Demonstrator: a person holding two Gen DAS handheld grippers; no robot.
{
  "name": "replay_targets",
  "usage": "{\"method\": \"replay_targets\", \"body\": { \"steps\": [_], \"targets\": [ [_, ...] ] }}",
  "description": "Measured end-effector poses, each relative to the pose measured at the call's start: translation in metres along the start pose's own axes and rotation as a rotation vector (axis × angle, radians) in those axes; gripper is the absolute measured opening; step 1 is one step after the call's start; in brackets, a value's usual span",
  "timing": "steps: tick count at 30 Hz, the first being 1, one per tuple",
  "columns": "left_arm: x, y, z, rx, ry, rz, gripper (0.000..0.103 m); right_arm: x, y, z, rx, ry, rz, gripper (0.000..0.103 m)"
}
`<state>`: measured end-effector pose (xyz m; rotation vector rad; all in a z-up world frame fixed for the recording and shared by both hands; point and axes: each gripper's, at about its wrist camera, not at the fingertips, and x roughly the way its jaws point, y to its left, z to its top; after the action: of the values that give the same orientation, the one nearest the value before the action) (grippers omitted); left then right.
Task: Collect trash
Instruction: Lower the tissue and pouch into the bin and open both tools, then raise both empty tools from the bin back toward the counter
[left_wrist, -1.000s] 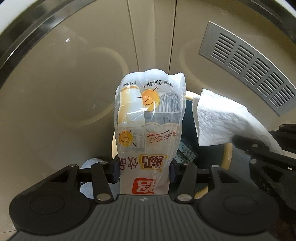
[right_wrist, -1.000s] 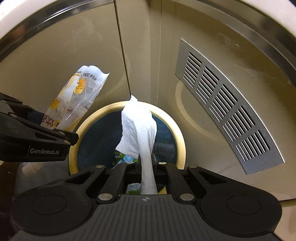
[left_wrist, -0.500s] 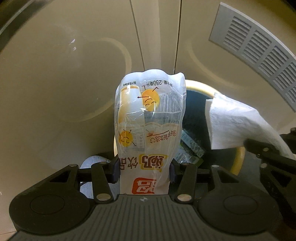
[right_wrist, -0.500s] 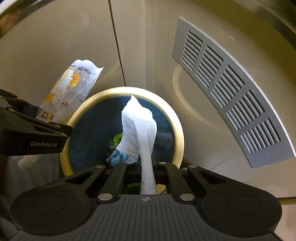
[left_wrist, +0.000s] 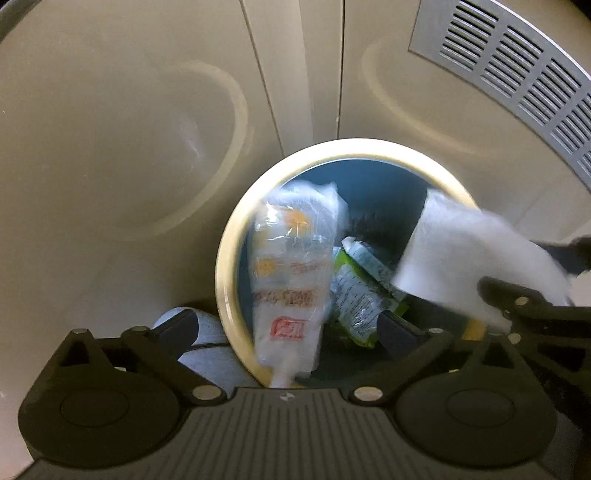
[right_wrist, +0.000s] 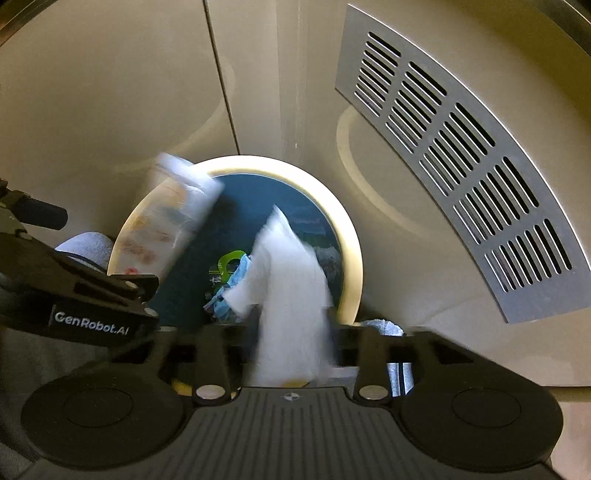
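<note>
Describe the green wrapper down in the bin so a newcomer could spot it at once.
Find the round bin with the cream rim and dark blue inside, standing on the beige floor. Down inside lies the green wrapper, between the clear printed drink pouch and the white tissue. It alone is green, crumpled, with fine print on a pale panel.

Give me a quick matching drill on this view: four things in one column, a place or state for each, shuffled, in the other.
1. plastic wrapper
2. white tissue
3. green packet
4. vent grille

a. dropping between the right claw's opening jaws
b. lying deep in the bin
c. on the floor beside the bin
d. blurred, falling past the bin's left rim

Pairs: 1-d, 2-a, 3-b, 4-c
</note>
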<state>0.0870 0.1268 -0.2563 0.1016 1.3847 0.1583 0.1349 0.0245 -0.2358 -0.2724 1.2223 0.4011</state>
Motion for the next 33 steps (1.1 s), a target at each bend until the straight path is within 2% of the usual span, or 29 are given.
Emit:
{"method": "replay_targets", "body": {
  "steps": [3, 8, 16, 24, 33],
  "targets": [
    [-0.002, 0.000, 0.001, -0.011, 0.017, 0.015, 0.103, -0.003, -0.001, 0.002, 0.006, -0.011, 0.013, 0.070],
    [-0.019, 0.002, -0.001, -0.016, -0.008, 0.014, 0.103, -0.018, 0.001, 0.001, -0.021, -0.056, 0.013, 0.077],
    [-0.061, 0.008, -0.027, 0.006, -0.137, 0.048, 0.103, -0.061, -0.006, -0.011, -0.035, -0.184, 0.030, 0.084],
    [-0.100, 0.014, -0.043, -0.002, -0.226, 0.102, 0.103, -0.115, -0.005, -0.031, -0.059, -0.299, 0.062, 0.091],
    [-0.128, 0.015, -0.056, -0.003, -0.302, 0.148, 0.103, -0.134, 0.018, -0.052, -0.146, -0.407, 0.024, 0.097]
  ]
}}
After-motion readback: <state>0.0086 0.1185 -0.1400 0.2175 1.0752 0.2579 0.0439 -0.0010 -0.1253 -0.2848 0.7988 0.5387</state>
